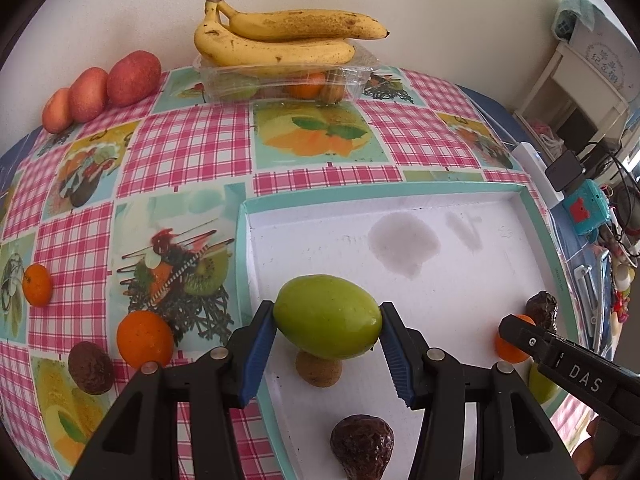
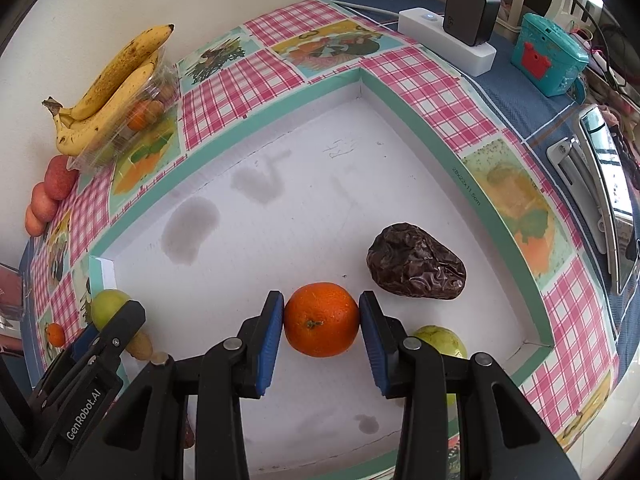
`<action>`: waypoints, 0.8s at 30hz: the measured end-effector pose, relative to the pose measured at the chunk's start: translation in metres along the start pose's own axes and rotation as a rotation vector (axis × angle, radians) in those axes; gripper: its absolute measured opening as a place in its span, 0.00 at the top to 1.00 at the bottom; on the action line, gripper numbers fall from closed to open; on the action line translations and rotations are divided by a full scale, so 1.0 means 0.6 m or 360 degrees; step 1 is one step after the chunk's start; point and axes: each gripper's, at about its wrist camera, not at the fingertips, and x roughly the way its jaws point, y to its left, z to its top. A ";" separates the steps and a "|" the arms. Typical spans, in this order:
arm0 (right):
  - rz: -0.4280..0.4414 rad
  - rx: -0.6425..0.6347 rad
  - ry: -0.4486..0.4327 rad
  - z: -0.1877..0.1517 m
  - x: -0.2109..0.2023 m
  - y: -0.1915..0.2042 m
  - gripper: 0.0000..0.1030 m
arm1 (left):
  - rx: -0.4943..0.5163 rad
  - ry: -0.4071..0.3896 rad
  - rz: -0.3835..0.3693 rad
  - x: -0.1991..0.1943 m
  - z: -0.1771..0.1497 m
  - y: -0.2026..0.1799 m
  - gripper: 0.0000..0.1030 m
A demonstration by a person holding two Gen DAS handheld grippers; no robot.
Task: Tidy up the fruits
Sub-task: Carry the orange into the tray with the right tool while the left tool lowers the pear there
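Note:
My left gripper point(image 1: 326, 322) is shut on a green oval fruit point(image 1: 326, 314), held above the left part of the white tray point(image 1: 460, 280). Under it in the tray lie a brown kiwi point(image 1: 319, 370) and a dark wrinkled fruit point(image 1: 362, 446). My right gripper point(image 2: 321, 324) is shut on an orange point(image 2: 321, 319) low over the tray floor point(image 2: 280, 240). Right of the orange rests another dark wrinkled fruit point(image 2: 416, 262). A second green fruit point(image 2: 444, 342) is partly hidden behind the right finger. On the cloth left of the tray sit an orange point(image 1: 145, 338), a mandarin point(image 1: 37, 284) and a dark fruit point(image 1: 90, 367).
Bananas point(image 1: 280, 40) lie on a clear plastic box point(image 1: 280, 80) of fruit against the back wall, with three red apples point(image 1: 134, 78) to their left. A white power strip point(image 2: 444, 44), a teal toy box point(image 2: 548, 58) and a tablet stand point(image 2: 600, 200) crowd the table's right side.

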 end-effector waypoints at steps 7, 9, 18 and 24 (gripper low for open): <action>-0.0028 0.0012 0.0004 0.000 -0.005 -0.003 0.61 | -0.0033 0.0011 -0.0004 -0.009 0.004 0.007 0.45; -0.0022 0.0011 -0.0013 0.002 -0.014 -0.003 0.61 | -0.0048 0.0004 -0.0011 -0.018 0.007 0.010 0.44; 0.0000 -0.0017 -0.0138 0.002 -0.078 0.002 0.60 | -0.0120 -0.0027 0.0034 -0.070 0.018 0.028 0.43; -0.0012 -0.0021 -0.0173 -0.003 -0.101 0.007 0.49 | -0.0198 -0.0047 0.0080 -0.100 0.014 0.054 0.39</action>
